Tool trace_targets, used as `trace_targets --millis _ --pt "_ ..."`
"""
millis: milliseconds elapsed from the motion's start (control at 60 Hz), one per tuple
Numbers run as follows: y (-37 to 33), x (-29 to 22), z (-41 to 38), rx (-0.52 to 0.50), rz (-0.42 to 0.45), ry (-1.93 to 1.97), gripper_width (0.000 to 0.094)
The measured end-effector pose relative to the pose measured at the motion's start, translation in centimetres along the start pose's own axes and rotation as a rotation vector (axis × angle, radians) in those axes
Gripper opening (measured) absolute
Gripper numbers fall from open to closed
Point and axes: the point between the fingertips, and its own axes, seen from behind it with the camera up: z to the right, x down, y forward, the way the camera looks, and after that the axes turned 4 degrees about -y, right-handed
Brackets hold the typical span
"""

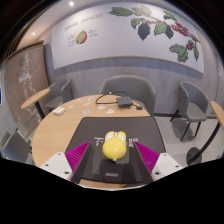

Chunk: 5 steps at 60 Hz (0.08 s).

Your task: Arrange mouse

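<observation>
Gripping yellow mouse (113, 147) | fingers (80, 154) closed on its sides | above dark mat (112, 126) on round table (55, 135)

Camera rides the gripper (112, 152), looking forward, close over a round table (60, 135).

A round wooden table (62, 130) is sitting in the middle of the room, its pale top catching soft, even light. Grey upholstered chairs are standing around it: one (57, 93) at the far left, one (127, 92) at the far side, and one (192, 108) at the right. A second wooden tabletop (218, 108) is showing at the far right. Behind the chairs, a white wall (115, 50) is carrying a large printed mural of leaves and dark fruit (160, 27) across its upper right, with a smaller yellow fruit picture (81, 37) and lines of text to the left. A pale board (30, 66) is leaning on the left wall.
</observation>
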Motion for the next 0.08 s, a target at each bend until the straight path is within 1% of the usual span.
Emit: trace_targets --millis 83 --pt "-2.7 2.2 0.4 -0.007 -0.017 -0.017 0.0856"
